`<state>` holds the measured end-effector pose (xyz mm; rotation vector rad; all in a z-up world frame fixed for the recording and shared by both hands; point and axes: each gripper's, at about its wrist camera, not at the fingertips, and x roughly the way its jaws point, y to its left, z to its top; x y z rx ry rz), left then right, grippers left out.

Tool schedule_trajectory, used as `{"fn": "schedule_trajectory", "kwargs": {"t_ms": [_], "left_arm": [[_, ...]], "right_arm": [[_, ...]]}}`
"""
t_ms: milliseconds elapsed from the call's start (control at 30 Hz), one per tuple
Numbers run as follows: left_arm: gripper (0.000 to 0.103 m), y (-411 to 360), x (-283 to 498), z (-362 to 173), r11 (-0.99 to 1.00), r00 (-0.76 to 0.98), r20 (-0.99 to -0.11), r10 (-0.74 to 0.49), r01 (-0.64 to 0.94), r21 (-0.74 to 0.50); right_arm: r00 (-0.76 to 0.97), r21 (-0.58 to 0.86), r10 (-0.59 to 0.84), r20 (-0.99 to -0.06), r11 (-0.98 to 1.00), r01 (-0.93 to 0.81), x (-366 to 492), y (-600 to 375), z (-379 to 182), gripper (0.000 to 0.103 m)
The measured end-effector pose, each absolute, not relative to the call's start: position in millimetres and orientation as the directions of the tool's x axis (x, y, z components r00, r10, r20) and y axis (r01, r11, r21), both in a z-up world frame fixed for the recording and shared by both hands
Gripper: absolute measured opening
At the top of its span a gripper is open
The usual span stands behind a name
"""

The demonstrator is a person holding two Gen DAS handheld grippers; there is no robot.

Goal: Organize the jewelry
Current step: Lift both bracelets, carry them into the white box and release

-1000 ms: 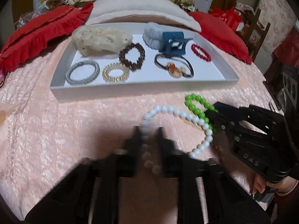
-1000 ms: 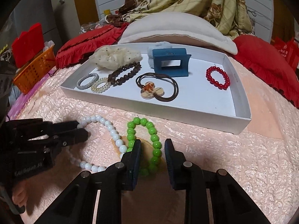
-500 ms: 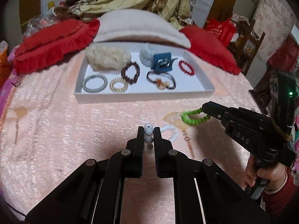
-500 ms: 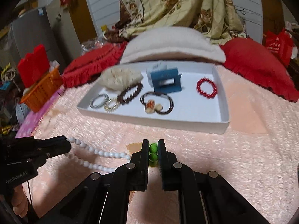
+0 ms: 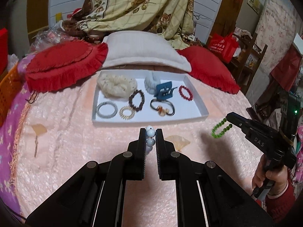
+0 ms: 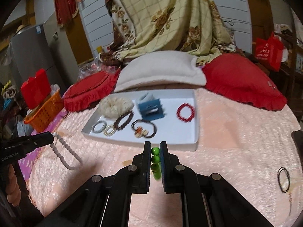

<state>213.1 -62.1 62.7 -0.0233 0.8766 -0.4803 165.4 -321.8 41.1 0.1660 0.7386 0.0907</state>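
Gripping a white bead necklace (image 5: 150,132), left gripper (image 5: 151,132) has both fingers pinched on the beads; strand hangs lifted off the pink bedspread (image 5: 75,141). From the right wrist view the same necklace (image 6: 64,152) dangles in a loop at 9 o'clock. Right gripper (image 6: 155,147) is clamped on a green bead bracelet (image 6: 155,156), also lifted; in the left wrist view that bracelet (image 5: 220,127) hangs at 3 o'clock. White tray (image 5: 203,111) sits at 12 o'clock, just past both tips. In it: cream scrunchie (image 5: 116,85), silver coil bracelet (image 5: 106,109), gold coil bracelet (image 5: 127,112), dark brown bead bracelet (image 5: 136,100), blue claw clip (image 5: 164,91), black hair tie with charm (image 5: 162,107), red bead bracelet (image 5: 186,92). Black hair band (image 6: 283,179) lies on the bedspread at 4 o'clock, right wrist view.
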Motion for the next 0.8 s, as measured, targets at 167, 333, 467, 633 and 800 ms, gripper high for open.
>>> {"fn": "schedule_trajectory", "kwargs": {"t_ms": [167, 333, 467, 633, 800], "left_arm": [[0.008, -84.4, 231.0, 71.5, 0.882, 0.535, -0.725, -0.434, 0.415, -0.222], [0.008, -113.1, 240.4, 74.2, 0.871, 0.527, -0.729, -0.436, 0.451, -0.195], [0.008, -119.7, 237.2, 72.6, 0.870, 0.532, -0.734, -0.422, 0.464, -0.165], [0.008, -112.3, 233.5, 67.4, 0.881, 0.534, -0.746, -0.399, 0.447, -0.151], [0.008, -112.6, 242.6, 72.1, 0.886, 0.532, -0.747, -0.399, 0.434, -0.164]], "right_arm": [[0.744, 0.183, 0.116, -0.658, 0.983, 0.009, 181.6, -338.8, 50.0, 0.009], [0.747, 0.177, 0.093, -0.659, 0.984, 0.033, 197.0, -350.5, 53.4, 0.009], [0.746, 0.175, 0.088, -0.660, 0.984, 0.038, 194.0, -356.8, 53.4, 0.009], [0.732, 0.158, 0.077, -0.677, 0.987, 0.042, 185.5, -361.3, 47.3, 0.009], [0.719, 0.189, 0.089, -0.690, 0.980, 0.060, 196.9, -365.1, 43.9, 0.009]]}}
